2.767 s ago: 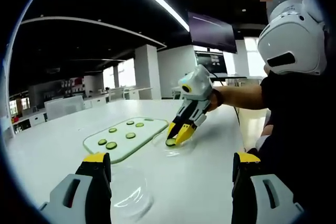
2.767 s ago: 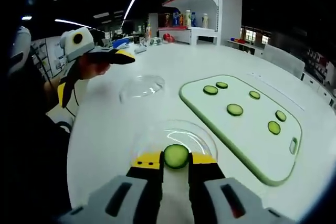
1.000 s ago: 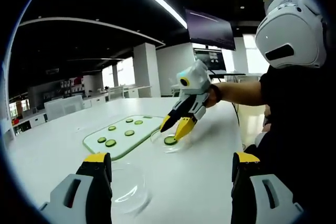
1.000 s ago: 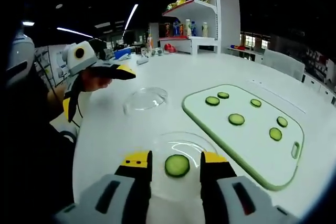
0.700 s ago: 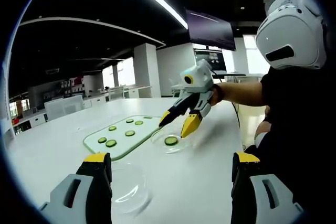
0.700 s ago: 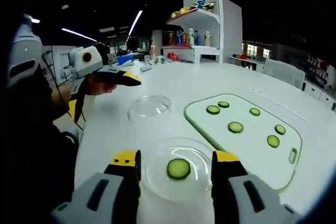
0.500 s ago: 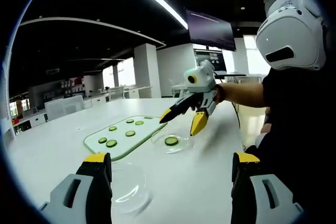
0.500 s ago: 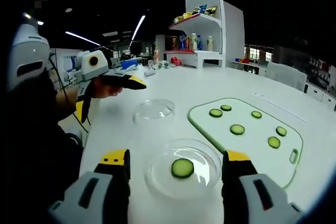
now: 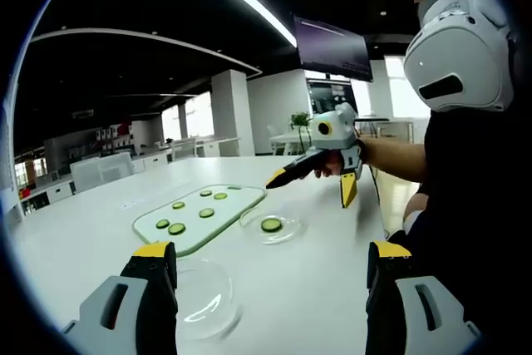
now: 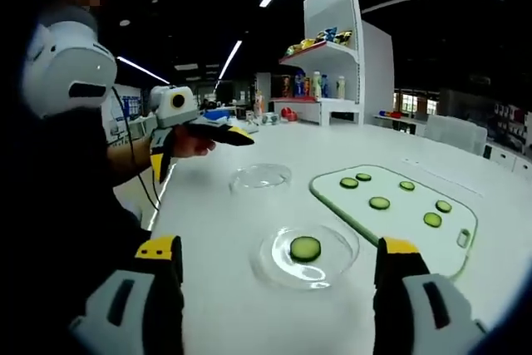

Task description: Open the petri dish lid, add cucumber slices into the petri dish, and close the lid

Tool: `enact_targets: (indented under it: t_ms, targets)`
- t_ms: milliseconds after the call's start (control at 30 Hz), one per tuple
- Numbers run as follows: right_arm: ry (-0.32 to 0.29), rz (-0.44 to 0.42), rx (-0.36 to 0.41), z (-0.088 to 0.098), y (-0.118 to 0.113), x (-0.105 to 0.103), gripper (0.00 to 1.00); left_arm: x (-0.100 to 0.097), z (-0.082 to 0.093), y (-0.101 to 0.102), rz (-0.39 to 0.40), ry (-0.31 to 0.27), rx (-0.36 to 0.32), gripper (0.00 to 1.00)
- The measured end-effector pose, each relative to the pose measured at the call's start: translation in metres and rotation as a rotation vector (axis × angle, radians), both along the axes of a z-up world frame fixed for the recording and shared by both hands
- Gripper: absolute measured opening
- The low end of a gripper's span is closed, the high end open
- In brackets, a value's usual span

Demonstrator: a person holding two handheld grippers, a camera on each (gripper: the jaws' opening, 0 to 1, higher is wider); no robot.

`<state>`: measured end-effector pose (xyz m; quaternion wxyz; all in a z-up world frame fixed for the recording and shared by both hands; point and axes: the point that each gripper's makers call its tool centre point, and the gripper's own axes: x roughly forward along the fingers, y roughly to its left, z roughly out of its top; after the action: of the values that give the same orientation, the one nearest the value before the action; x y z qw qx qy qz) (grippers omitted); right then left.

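The clear petri dish [image 10: 274,265] stands on the white table with one cucumber slice [image 10: 305,248] lying in it. My right gripper [image 10: 278,248] is open, raised and drawn back from the dish, holding nothing. The dish's clear lid [image 10: 260,177] lies apart on the table, further off. In the left gripper view the lid [image 9: 199,298] lies just ahead of my open left gripper [image 9: 272,251]. Past it stand the dish [image 9: 291,230] and its slice [image 9: 271,224]. The right gripper [image 9: 312,189] hovers open above and right of the dish. The left gripper [image 10: 199,154] appears open near the lid.
A pale green cutting board [image 10: 399,224] with several cucumber slices lies right of the dish, and the board [image 9: 224,205] is beyond the lid in the left gripper view. A white shelf unit [image 10: 332,47] stands at the back. The person's arm and body flank the table.
My right gripper opened, left the cucumber slice in the dish, then rose and drew back from it. The left gripper stayed in place, open over the lid.
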<state>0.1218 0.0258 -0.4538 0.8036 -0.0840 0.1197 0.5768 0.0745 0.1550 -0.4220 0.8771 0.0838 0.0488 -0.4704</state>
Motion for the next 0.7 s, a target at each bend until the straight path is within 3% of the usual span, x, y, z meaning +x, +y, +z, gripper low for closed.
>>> enact_targets:
  t_ms: [700]
  targets:
    - [-0.003, -0.034, 0.048, -0.0007, -0.0086, 0.0003, 0.97, 0.0056, -0.0046, 0.0098, 0.016, 0.011, 0.008, 0.95]
